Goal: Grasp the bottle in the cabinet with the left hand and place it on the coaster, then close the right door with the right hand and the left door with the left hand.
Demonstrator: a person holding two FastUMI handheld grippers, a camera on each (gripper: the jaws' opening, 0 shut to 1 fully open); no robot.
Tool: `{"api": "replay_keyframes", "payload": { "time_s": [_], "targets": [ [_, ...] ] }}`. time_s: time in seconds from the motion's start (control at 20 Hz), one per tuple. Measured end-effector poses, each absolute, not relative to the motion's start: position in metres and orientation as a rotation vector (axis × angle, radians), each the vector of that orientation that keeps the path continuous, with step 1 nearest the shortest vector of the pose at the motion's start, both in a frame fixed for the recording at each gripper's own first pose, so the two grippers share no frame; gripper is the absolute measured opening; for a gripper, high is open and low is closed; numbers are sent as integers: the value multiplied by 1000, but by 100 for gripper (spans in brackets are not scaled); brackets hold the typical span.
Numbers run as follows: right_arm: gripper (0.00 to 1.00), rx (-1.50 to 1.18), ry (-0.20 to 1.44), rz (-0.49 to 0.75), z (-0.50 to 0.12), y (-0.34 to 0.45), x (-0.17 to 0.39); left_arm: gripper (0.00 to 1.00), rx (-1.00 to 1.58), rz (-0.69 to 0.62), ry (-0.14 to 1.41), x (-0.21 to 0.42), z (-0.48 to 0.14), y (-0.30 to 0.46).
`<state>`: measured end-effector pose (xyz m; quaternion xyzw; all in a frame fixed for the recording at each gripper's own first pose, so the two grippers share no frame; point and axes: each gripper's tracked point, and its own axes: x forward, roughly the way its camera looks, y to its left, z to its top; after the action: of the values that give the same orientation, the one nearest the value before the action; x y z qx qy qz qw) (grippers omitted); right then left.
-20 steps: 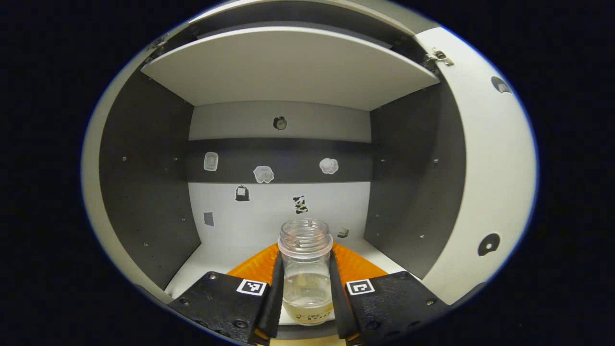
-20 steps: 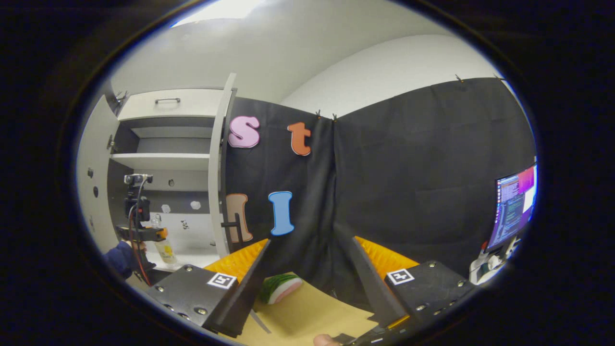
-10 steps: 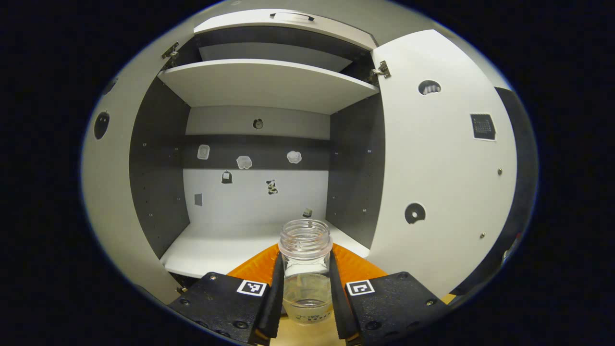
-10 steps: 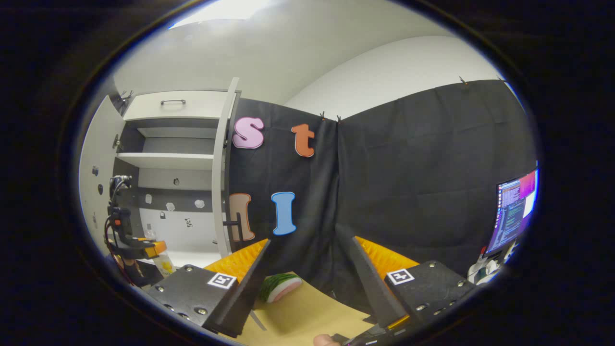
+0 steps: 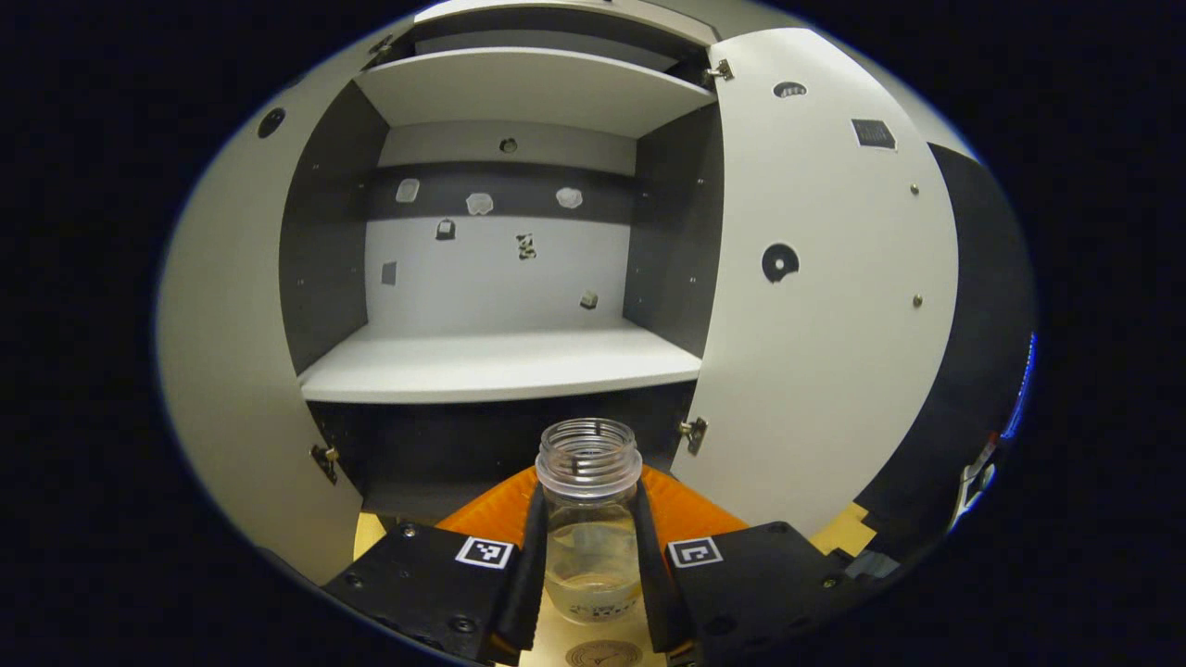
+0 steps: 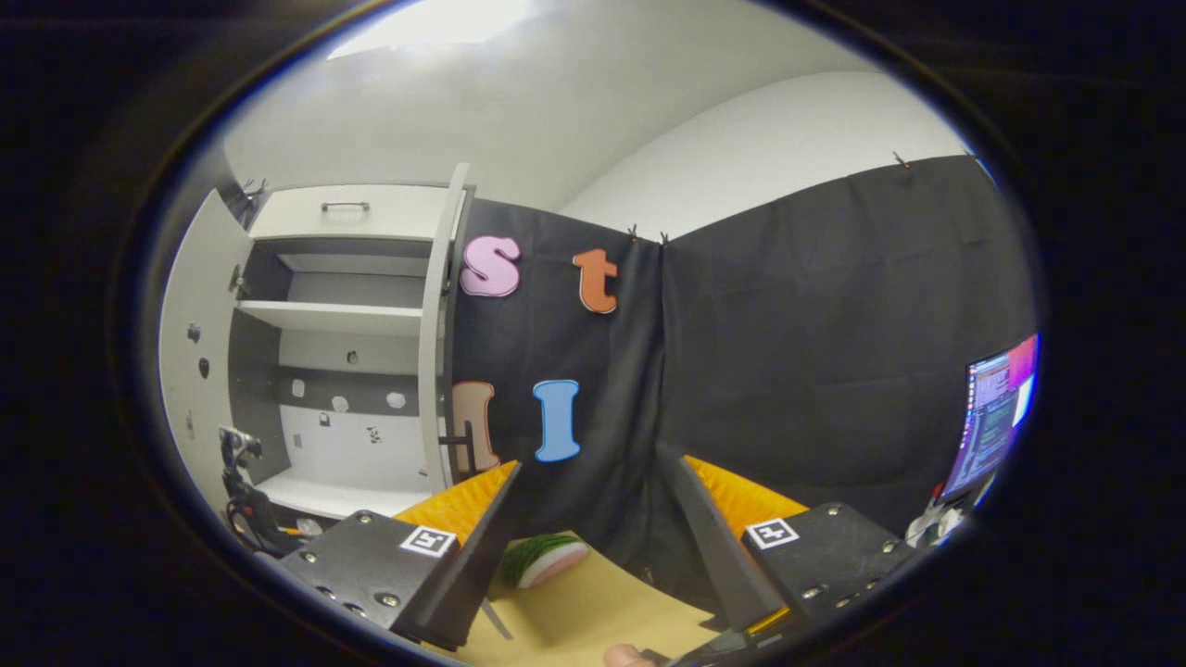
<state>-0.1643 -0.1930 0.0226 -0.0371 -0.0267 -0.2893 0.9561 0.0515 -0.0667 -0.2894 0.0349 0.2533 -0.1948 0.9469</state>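
1. In the left gripper view, the left gripper (image 5: 590,565) held the small clear plastic bottle without a cap (image 5: 590,519), with both black fingers (image 5: 525,574) pressing on its sides.
2. The bottle stood upright between the fingers, outside the white cabinet with dark inner walls (image 5: 500,278) and lower than its bottom shelf (image 5: 500,366).
3. A little pale liquid was at the bottom of the bottle.
4. Just under the bottle, a round light coaster with a printed ring pattern (image 5: 602,654) lay on the tan tabletop (image 5: 369,533); I cannot tell if the bottle touched it.
5. Both white cabinet doors were open: the right door (image 5: 834,306) and the left door (image 5: 227,306).
6. In the right gripper view, the right gripper (image 6: 588,547) had its fingers spread apart and held nothing.
7. Beyond these fingers, a green and pink object (image 6: 547,560) lay on the tabletop.
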Motion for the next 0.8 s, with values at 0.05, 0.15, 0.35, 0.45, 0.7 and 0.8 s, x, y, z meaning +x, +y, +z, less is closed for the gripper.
{"api": "replay_keyframes", "payload": {
  "time_s": [0.05,0.15,0.35,0.45,0.7,0.8],
  "targets": [
    [92,-77,-57,-582,23,-194,-161,47,65,-388,530,44,-300,-63],
    [92,-80,-61,-567,24,-198,-155,47,61,-370,566,30,-322,-54],
    [98,-74,-68,-534,25,-198,-145,47,57,-347,585,8,-354,-43],
    [98,-65,-70,-520,25,-200,-138,47,61,-344,585,0,-366,-40],
    [98,-60,-71,-498,26,-205,-129,47,86,-325,600,-20,-389,-33],
    [98,-56,-72,-492,27,-206,-127,47,95,-318,609,-28,-397,-30]
  ]
}}
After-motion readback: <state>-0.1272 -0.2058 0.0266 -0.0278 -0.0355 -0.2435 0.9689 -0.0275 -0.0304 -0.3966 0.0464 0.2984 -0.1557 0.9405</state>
